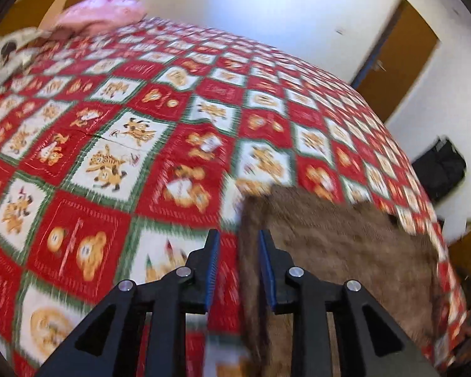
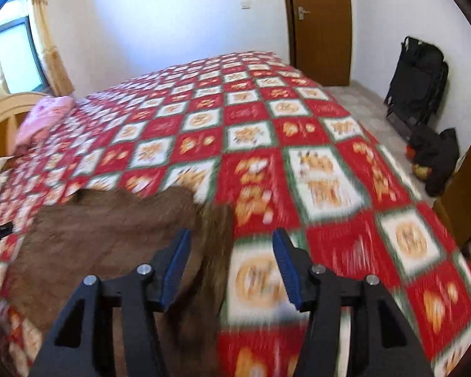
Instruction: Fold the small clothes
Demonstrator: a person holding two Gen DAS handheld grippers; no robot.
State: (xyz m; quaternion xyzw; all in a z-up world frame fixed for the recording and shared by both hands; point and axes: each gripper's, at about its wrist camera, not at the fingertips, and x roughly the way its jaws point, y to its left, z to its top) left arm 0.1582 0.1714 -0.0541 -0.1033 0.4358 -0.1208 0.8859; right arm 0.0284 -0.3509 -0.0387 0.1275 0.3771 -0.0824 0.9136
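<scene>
A brown fuzzy garment lies flat on the bed's red, white and green checked cover. My left gripper hovers over the garment's left edge. Its jaws stand a little apart, with that edge in the gap and bed cover showing beside it; the pads do not press on it. In the right wrist view the garment fills the lower left. My right gripper stands open wide over the garment's right edge, with cover showing between the fingers. Both views are blurred.
A pink pillow and a pale patterned cloth lie at the head of the bed by a wooden headboard. Black bags stand on the floor by the wall, near a brown door.
</scene>
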